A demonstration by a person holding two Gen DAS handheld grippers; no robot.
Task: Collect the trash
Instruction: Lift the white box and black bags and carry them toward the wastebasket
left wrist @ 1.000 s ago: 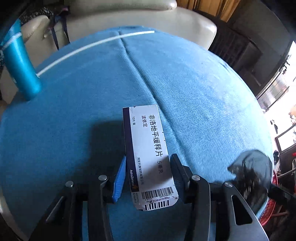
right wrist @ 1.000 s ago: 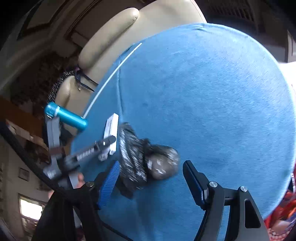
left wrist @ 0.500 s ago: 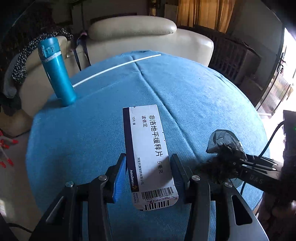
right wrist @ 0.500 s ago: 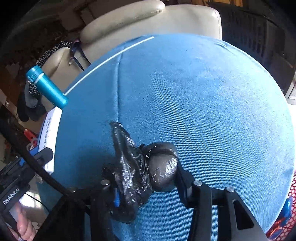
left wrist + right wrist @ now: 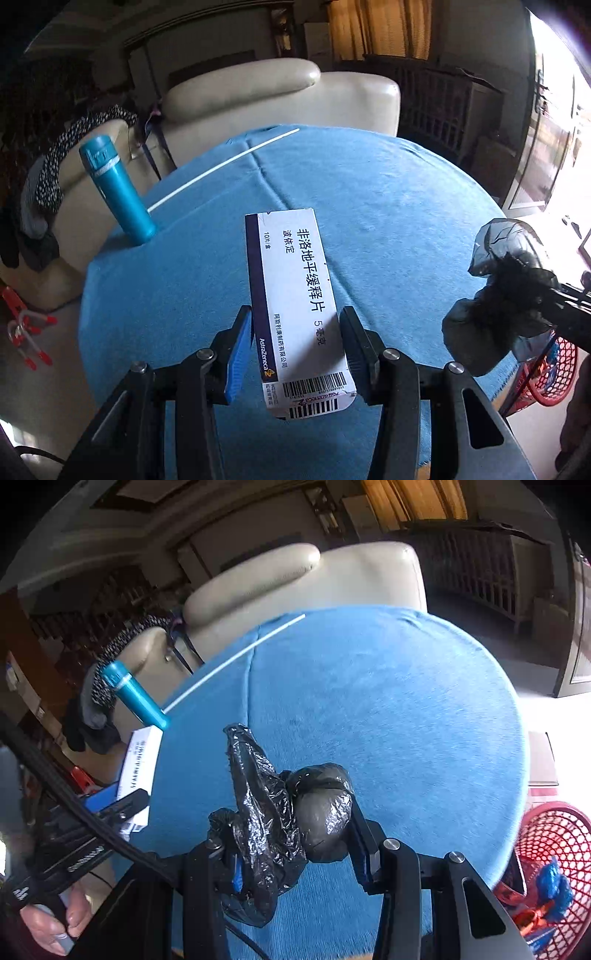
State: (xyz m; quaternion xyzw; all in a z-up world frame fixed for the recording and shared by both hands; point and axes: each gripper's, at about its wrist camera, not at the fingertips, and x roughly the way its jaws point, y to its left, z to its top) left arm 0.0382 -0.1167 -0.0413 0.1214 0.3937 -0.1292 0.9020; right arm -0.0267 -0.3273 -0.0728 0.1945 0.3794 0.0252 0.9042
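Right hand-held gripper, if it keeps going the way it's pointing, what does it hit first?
Probably the blue tablecloth: the right hand-held gripper, shut on the black plastic bag, points down at bare cloth. Depth is uncertain.

White medicine box [image 5: 295, 306] and knotted black plastic bag [image 5: 280, 819], both held aloft.

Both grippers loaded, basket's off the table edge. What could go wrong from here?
1. The black plastic bag is crumpled film bunched in the right gripper; a loose fold might slip out on the way to the red basket.
2. The medicine box sticks far ahead of the left gripper, so it may pivot or snag.
3. A low swing could topple the blue bottle.
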